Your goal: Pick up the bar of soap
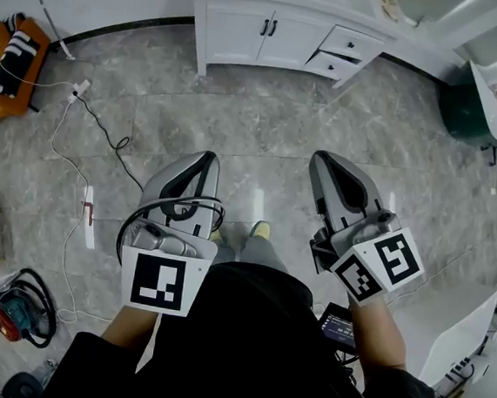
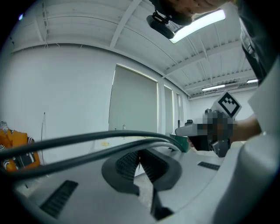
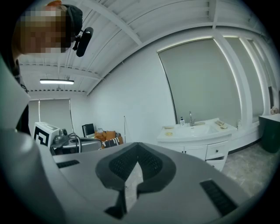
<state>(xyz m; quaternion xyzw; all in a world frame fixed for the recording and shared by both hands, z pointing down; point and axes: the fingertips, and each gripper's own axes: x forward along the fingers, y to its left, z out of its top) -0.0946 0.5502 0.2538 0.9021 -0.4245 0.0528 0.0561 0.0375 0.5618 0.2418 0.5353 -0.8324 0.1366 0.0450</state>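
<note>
I stand on a grey marble floor, well back from a white vanity (image 1: 273, 30) with a basin (image 3: 197, 129). On its counter, left of the basin, lie small yellowish pieces (image 3: 169, 133); one may be the bar of soap, too small to tell. A soap bottle (image 3: 182, 121) stands by the tap. My left gripper (image 1: 209, 157) and right gripper (image 1: 322, 157) are held side by side at waist height and point toward the vanity. In both gripper views the ribbed pads of the left (image 2: 139, 164) and right (image 3: 138, 162) gripper meet, with nothing between them.
An orange seat with striped cloth (image 1: 13, 53) is at the far left. A white cable and power strip (image 1: 88, 215) trail over the floor. A red and teal power tool (image 1: 10, 315) lies near left. A green bin (image 1: 465, 110) stands right of the vanity.
</note>
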